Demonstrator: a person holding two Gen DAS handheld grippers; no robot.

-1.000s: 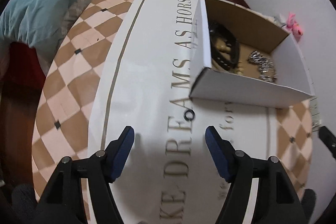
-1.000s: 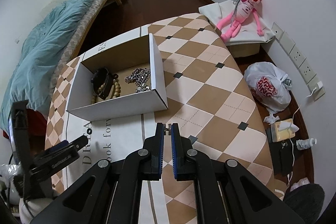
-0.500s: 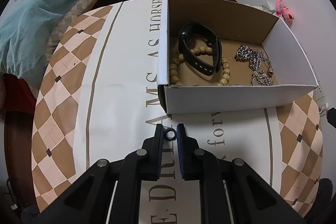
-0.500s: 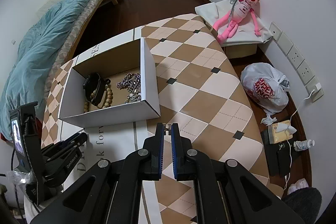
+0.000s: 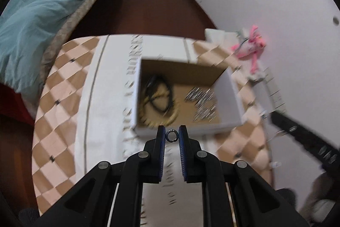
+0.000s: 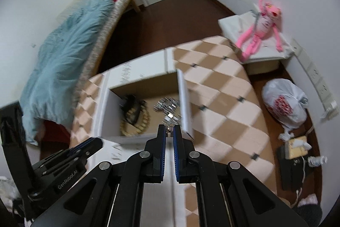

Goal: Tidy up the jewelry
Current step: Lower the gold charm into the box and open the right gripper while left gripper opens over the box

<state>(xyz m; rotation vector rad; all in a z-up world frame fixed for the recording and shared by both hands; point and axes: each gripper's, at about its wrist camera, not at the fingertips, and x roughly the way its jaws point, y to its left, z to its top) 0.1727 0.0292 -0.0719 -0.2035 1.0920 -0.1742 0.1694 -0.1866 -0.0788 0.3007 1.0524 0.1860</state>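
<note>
My left gripper is shut on a small dark ring, held in the air just before the near wall of the open cardboard box. The box holds a black band, a beaded bracelet and a silver chain. My right gripper is shut on a tiny metal piece, held above the box's near right corner. The band, the beads and the chain show there too. The left gripper's body is at lower left.
The box stands on a table with a checkered and white lettered cloth. A bed with a teal quilt is to the left. A pink plush toy lies on a low stand to the right, with a white plastic bag on the floor.
My left gripper closed on the ring on the cloth and lifted it up and back from the box. My right gripper rose too, still shut. Both views are blurred by motion.
</note>
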